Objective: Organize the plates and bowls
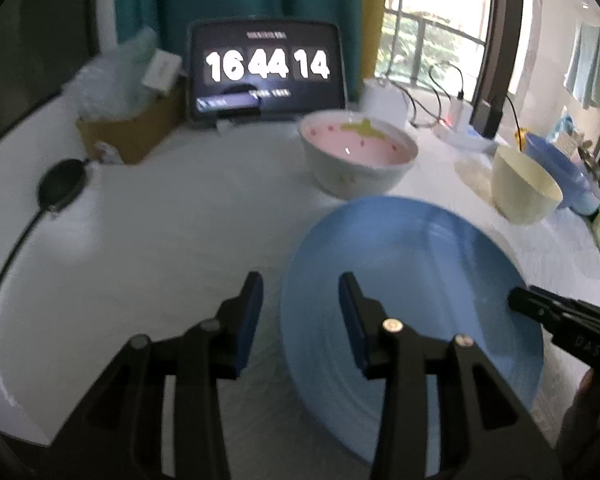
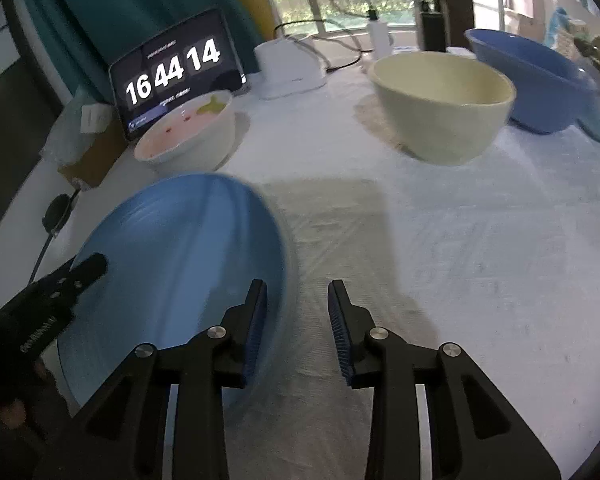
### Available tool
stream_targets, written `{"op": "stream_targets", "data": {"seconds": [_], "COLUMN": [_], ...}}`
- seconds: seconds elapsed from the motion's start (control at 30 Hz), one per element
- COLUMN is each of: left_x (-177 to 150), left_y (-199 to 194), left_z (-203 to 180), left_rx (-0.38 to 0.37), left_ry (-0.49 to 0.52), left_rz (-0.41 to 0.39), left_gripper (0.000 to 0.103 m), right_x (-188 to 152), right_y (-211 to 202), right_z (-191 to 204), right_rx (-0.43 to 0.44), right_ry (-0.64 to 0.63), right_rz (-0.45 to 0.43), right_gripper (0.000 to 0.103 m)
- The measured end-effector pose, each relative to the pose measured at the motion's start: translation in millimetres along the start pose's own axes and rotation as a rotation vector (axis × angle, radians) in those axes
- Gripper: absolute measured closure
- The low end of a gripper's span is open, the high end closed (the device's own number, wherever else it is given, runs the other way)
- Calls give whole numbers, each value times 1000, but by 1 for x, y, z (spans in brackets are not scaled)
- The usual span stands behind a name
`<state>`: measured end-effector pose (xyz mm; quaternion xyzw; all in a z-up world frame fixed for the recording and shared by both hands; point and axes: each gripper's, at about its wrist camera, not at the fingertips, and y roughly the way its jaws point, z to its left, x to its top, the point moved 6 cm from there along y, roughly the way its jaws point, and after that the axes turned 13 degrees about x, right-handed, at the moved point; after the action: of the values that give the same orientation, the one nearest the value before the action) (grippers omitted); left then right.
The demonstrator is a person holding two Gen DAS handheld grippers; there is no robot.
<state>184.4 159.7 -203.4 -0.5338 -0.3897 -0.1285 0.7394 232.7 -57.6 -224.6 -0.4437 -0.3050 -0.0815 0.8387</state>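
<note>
Clock on the tablet at the far side reads 16 44 14 in big white digits, with smaller lines above and below too blurred to read; there is pale lettering on the side of each black gripper body, not legible either. Near centre, the blue plate lies on the white table cover, nothing on it, smeared by motion blur. The left gripper has its jaws wide, straddling the plate's left rim, one blue pad off the plate and the other over it; whether either touches I cannot tell. The right gripper is also wide, straddling the right rim the same way, gripping nothing. Beyond the plate, the white bowl with the pink inside sits upright just in front of the tablet, small red marks and a yellow-green shape on its inner wall. Further right, the cream bowl stands upright, apparently bare inside, and just behind it a blue basin. Far left, a cardboard box stuffed with pale plastic wrap and a white card
</note>
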Motion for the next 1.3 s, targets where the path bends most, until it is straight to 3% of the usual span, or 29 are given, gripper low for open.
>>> {"op": "stream_targets", "data": {"seconds": [0.07, 0.23, 0.57, 1.3], "left_x": [3, 17, 34, 27], "left_y": [-7, -31, -73, -131], "left_z": [3, 5, -42, -180], "left_rx": [23, 43, -70, -263], "left_ry": [-19, -61, -13, 145], "left_rz": [-18, -84, -167, -183], "left_gripper": [58, 58, 57, 57], "right_x": [0, 1, 8, 9], "right_y": [-7, -23, -66, -162], "right_z": [-5, -6, -20, -105], "right_rx": [7, 32, 7, -54], "right_ry": [4, -10, -17, 62], "right_rz": [-10, -32, -134, -309], "right_gripper": [61, 59, 59, 59]}}
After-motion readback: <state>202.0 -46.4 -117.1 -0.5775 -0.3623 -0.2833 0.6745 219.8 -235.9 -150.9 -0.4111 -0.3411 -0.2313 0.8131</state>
